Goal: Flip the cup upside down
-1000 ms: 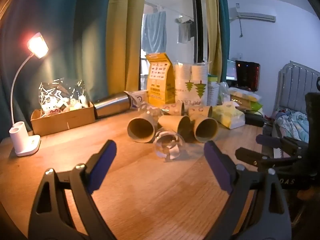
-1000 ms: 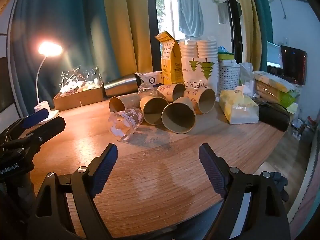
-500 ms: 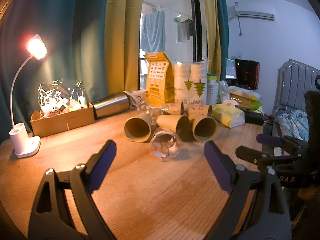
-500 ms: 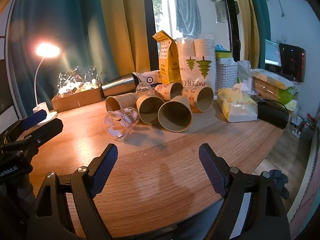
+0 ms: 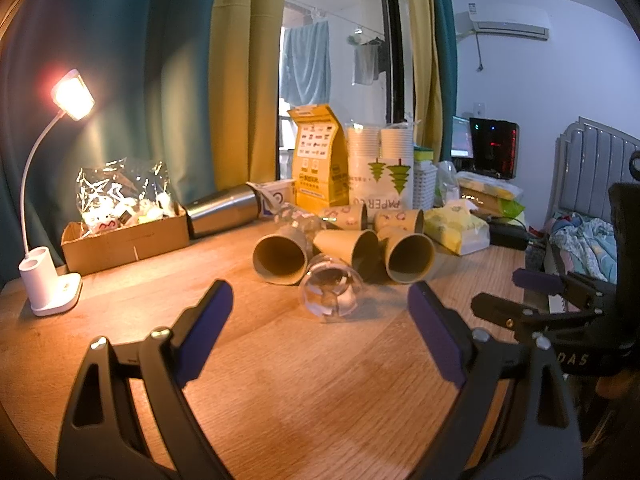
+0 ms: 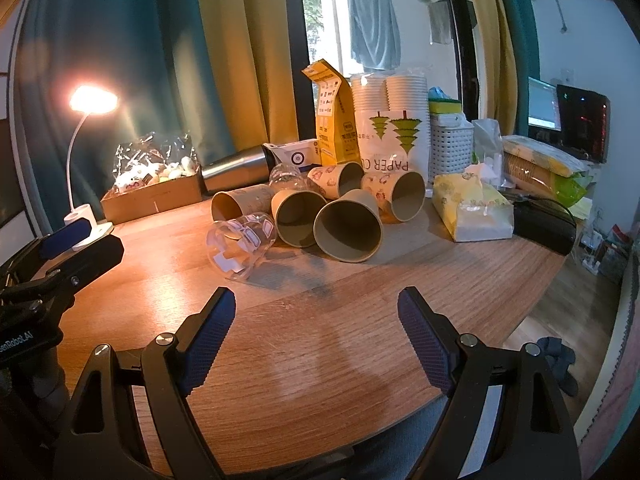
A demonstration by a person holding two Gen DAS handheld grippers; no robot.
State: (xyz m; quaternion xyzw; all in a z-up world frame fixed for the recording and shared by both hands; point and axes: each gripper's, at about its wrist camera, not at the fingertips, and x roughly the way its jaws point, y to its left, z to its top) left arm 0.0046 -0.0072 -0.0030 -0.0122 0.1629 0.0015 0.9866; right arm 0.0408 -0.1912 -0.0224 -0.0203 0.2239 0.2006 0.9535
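A clear plastic cup [image 5: 330, 293] lies on its side on the wooden table [image 5: 304, 392], mouth toward me, in front of several brown paper cups [image 5: 280, 256] that also lie on their sides. The clear cup [image 6: 240, 244] and the paper cups [image 6: 347, 232] show in the right wrist view too. My left gripper [image 5: 320, 312] is open and empty, just short of the clear cup. My right gripper [image 6: 316, 316] is open and empty, a little back from the cups. The right gripper shows at the right of the left wrist view [image 5: 516, 292], and the left gripper at the left of the right wrist view [image 6: 80, 244].
Behind the cups stand a yellow bag [image 5: 318, 160], a pack of stacked paper cups [image 5: 380, 168] and a steel flask [image 5: 224, 214]. A cardboard box [image 5: 124, 236] and a lit desk lamp [image 5: 52, 280] are at the left. A tissue pack [image 6: 472, 208] lies at the right.
My left gripper has moved slightly forward toward the clear cup. The right gripper has shifted slightly. Both stay open and the cups have not moved.
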